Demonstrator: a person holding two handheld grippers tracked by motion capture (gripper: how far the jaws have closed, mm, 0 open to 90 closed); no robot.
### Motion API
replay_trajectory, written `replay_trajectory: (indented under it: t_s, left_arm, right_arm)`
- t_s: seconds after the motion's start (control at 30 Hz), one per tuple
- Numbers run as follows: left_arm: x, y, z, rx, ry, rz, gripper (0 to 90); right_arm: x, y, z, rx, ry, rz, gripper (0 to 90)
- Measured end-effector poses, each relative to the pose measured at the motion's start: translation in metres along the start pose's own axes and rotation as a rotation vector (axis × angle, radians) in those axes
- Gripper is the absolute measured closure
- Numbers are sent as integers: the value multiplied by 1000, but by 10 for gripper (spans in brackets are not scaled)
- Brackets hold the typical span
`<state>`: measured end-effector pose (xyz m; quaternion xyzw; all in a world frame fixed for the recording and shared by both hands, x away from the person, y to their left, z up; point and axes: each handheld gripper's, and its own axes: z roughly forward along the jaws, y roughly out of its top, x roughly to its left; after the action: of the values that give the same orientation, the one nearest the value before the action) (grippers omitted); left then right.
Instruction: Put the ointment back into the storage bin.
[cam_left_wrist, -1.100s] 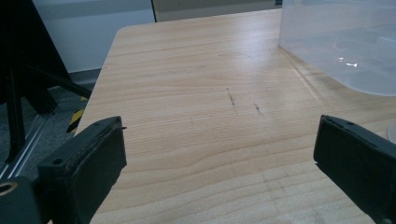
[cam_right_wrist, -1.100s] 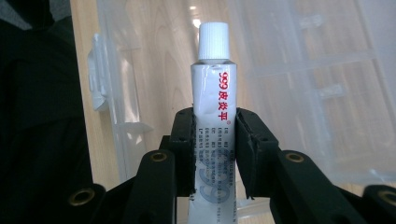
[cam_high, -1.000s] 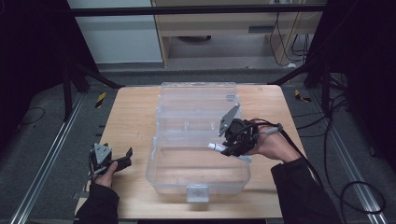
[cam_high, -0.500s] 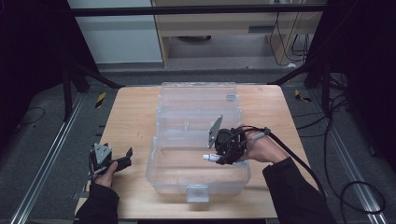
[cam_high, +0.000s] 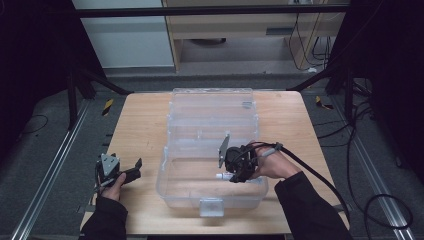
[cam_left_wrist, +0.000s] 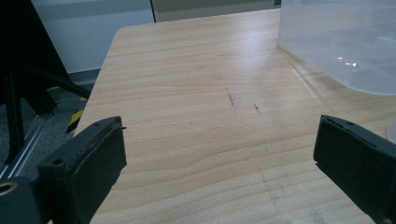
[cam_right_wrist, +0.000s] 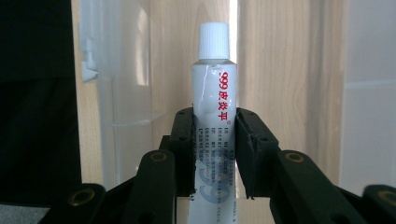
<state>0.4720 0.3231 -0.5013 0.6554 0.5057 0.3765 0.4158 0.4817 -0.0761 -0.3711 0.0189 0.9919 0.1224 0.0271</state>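
On the pale wooden table (cam_high: 140, 125), whose grain runs in fine straight lines, stands a clear plastic box (cam_high: 210, 150) with rounded corners, its lid swung open toward the far edge and a small latch on its near wall. The right gripper (cam_high: 229, 176) hangs over the near half of this box, held by the person's right hand (cam_high: 270, 165), with a thick black cable looping away from it. Its two black jaws are clamped on a small white tube (cam_right_wrist: 214, 107): in the right gripper view the pads press both sides of the tube's soft, slightly dented body, which carries red characters and grey print, and the ribbed white screw cap (cam_right_wrist: 214, 41) points away from the gripper. In the high view the tube (cam_high: 223, 176) sticks out to the left of the jaws, lying roughly level, inside the box outline just above its floor; I cannot tell whether it touches the plastic.

The left gripper (cam_high: 131, 174) rests near the table's near left corner, well apart from the box, in the person's left hand (cam_high: 114, 186). Its jaws stand wide apart with nothing between them; the left gripper view shows their matte, rubbery pads (cam_left_wrist: 88, 158) over bare wood, the box's frosted wall at the upper right.
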Motion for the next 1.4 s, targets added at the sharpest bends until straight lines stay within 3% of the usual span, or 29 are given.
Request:
replay_trajectory:
  t_s: [0.7,1.4]
  left_arm:
    - [0,0,0,0,0,1,18]
    - [0,0,0,0,-1,2,18]
  right_arm:
    - [1,1,42,67,27,-16,697]
    - [0,-5,73,137,37,14,697]
